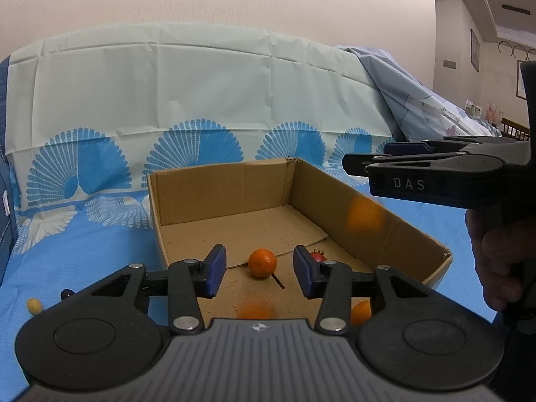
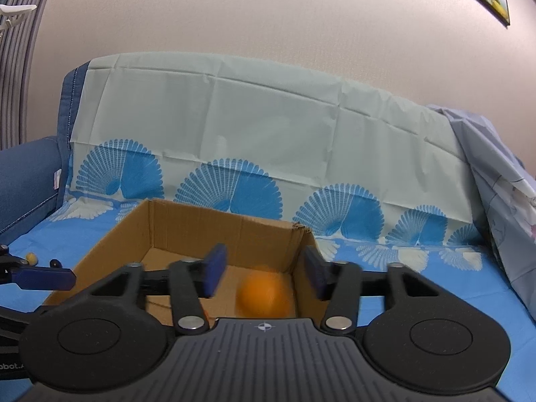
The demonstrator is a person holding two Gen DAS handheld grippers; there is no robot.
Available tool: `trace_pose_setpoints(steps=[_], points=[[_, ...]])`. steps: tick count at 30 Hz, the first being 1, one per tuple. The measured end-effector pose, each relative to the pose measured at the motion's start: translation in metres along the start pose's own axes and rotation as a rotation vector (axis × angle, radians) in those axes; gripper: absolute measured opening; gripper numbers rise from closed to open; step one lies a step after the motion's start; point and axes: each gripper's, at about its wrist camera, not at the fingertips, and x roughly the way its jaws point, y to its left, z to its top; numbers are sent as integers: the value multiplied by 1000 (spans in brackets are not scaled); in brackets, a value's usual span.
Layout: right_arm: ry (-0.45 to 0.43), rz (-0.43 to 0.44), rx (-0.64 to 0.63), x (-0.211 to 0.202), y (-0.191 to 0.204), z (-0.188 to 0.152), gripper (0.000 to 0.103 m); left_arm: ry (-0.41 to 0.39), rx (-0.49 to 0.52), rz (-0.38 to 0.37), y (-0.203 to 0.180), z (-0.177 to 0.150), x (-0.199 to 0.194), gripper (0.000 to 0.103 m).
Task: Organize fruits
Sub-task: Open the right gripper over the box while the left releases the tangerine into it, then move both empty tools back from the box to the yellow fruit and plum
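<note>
Left wrist view. On the blue patterned cloth (image 1: 100, 241), far left, a small yellow fruit (image 1: 34, 305) lies just beside a small dark fruit (image 1: 67, 293), both outside the box. The left gripper (image 1: 259, 269) hangs over the near edge of the open cardboard box (image 1: 217, 194); its blue pads (image 1: 214, 268) stand apart, with nothing between them. Beyond the gap, on the box floor, rests a sharp-edged tangerine (image 1: 262, 263). Below it, at the gripper's front edge, is a blurred orange patch (image 1: 256, 311) whose nature cannot be told. To the right, a small red fruit with a green calyx (image 1: 317, 255) shows partly behind the right pad, and another orange fruit (image 1: 361, 312) peeps from under the right linkage. A blurred orange fruit (image 1: 363, 217) appears against the box's right wall, below the right gripper (image 1: 361, 164), seen side-on at the right edge with a hand (image 1: 495, 264) on its handle.

Right wrist view. At the left edge, one blue pad of the left gripper (image 2: 47, 278) reaches toward the box (image 2: 201, 224); the yellow fruit (image 2: 30, 257) and dark fruit (image 2: 55, 263) lie on the cloth (image 2: 418, 268) behind it. The right gripper (image 2: 264, 274) has its pads apart and touching nothing; the blurred orange fruit (image 2: 264, 294) lies below the gap, inside the box's right corner.
</note>
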Motion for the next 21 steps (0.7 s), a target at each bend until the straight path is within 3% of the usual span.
trace_pose_setpoints(steps=[9,16,18,21], points=[[-2,-11,22,-1,1,1,59,-69,3,50,3,1,-12,47],[-27,11,48,-10,15,5,58,-150,97,106,5,2,-44,22],[-37,31,58,-13,22,7,55,-164,99,124,12,10,-58,21],[-51,66,76,-19,35,10,43,-234,106,137,27,27,-96,21]])
